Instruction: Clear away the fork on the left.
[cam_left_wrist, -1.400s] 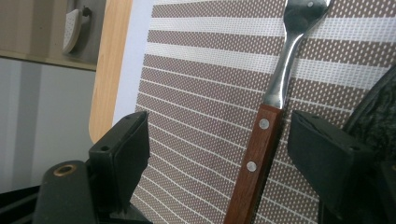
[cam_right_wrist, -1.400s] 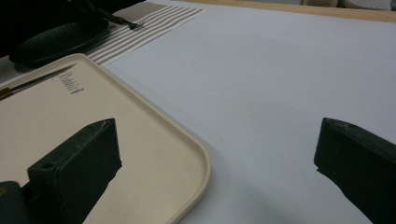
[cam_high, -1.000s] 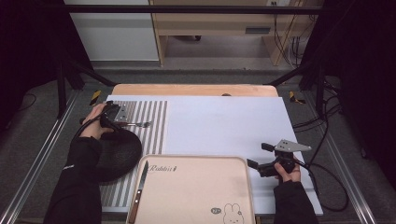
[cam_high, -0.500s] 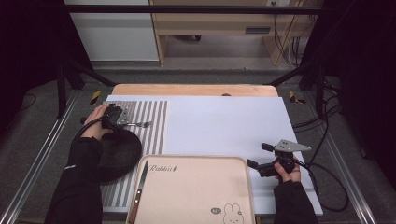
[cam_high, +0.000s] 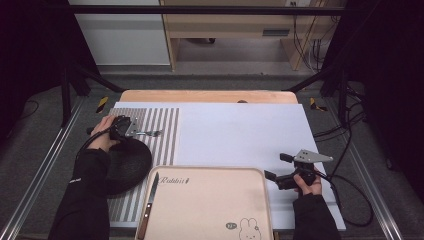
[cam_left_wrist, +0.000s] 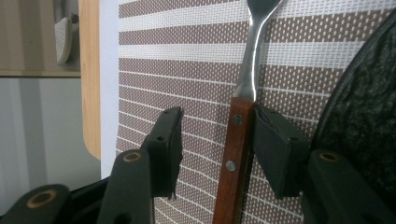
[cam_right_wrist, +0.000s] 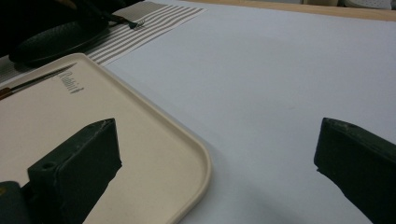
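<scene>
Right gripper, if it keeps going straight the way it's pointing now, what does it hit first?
Probably the beige tray. The right gripper, jaws open and empty, points left toward the tray's right edge, and in the right gripper view that rim lies between the jaws. Whether it would clear the rim, I cannot tell.

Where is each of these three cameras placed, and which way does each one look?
High view: above the table, looking down and forward; both forearms, left gripper, right gripper.
Left gripper view: on that gripper, its jaws just closing around the fork on the striped mat.
Right gripper view: low, across the tray, jaws wide.
Shared: fork, mat, black plate.
</scene>
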